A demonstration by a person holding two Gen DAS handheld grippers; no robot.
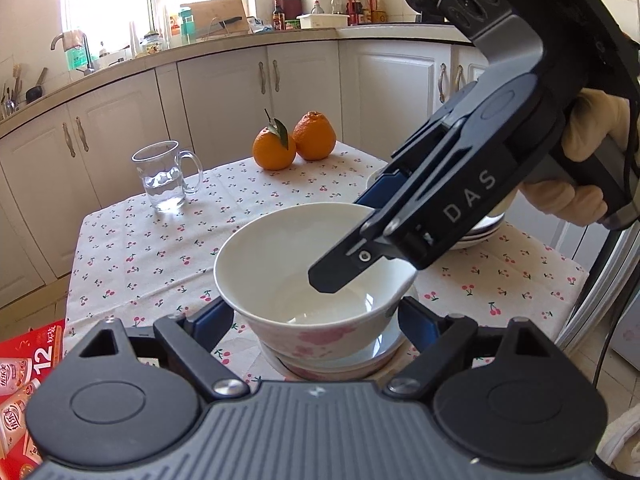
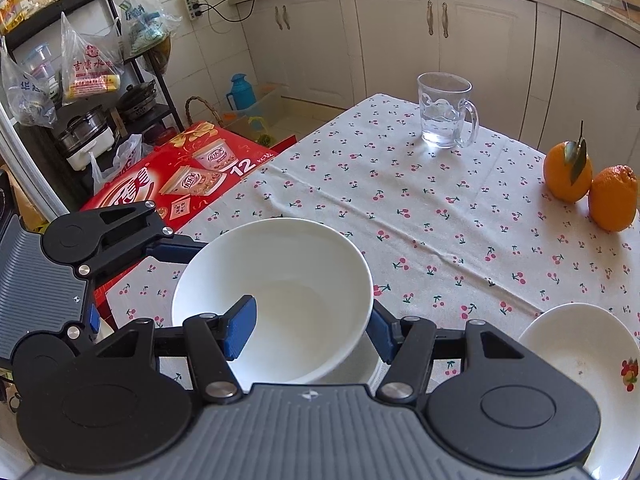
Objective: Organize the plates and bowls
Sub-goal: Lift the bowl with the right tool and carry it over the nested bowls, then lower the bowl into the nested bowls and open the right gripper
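A white bowl with pink flower print sits tilted inside a second bowl on the cherry-print tablecloth. My left gripper is open, its blue pads on either side of the bowls. My right gripper straddles the upper bowl's rim, one pad inside and one outside, with a gap visible; it also shows in the left wrist view. A stack of white plates lies behind it; the top plate has a fruit print.
A glass mug of water and two oranges stand at the table's far side. A red carton lies beside the table's left edge. White kitchen cabinets run behind.
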